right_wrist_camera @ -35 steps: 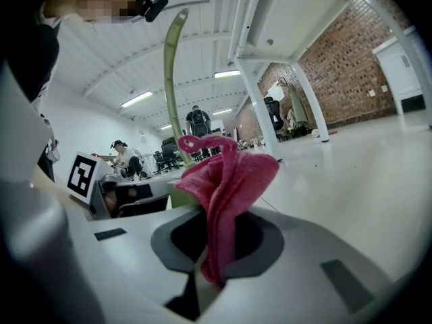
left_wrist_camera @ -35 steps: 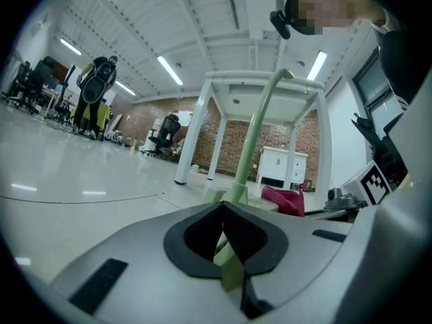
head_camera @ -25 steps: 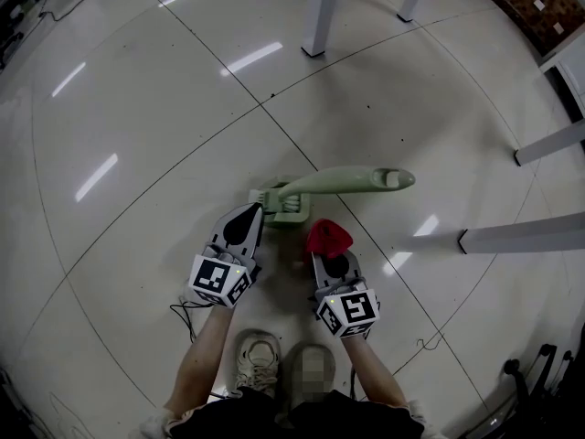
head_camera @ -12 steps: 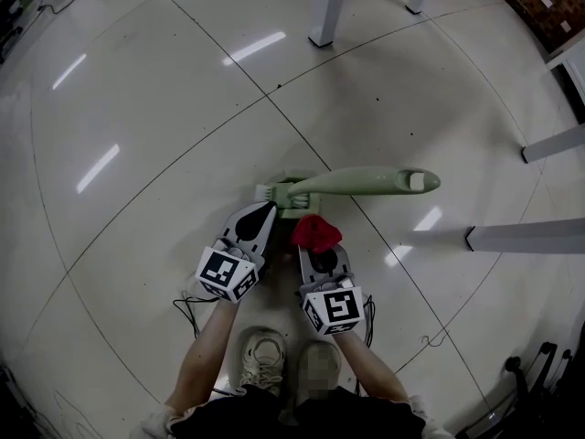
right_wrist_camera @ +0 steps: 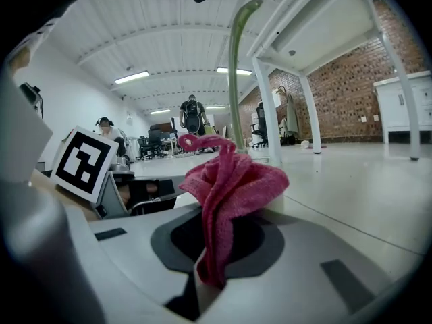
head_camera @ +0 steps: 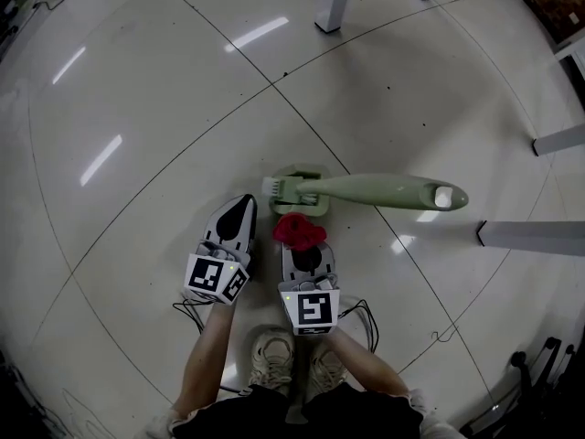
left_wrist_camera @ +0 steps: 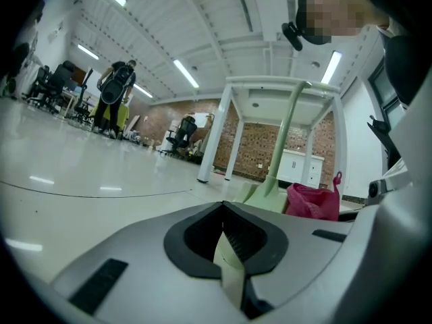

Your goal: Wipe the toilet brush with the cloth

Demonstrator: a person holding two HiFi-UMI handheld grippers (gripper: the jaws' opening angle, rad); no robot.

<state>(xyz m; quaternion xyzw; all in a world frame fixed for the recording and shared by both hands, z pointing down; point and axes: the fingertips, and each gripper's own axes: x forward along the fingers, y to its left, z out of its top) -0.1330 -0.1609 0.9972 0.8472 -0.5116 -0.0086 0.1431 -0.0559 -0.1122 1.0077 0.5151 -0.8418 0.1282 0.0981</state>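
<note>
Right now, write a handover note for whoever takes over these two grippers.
Left gripper: shut, empty.
Right gripper: shut on the crumpled red cloth.
Pale green plastic toilet brush: upright in its holder on the tiled floor, just beyond the cloth; contact unclear.
Done: cloth gripped, at the brush.
Left: wiping.
</note>
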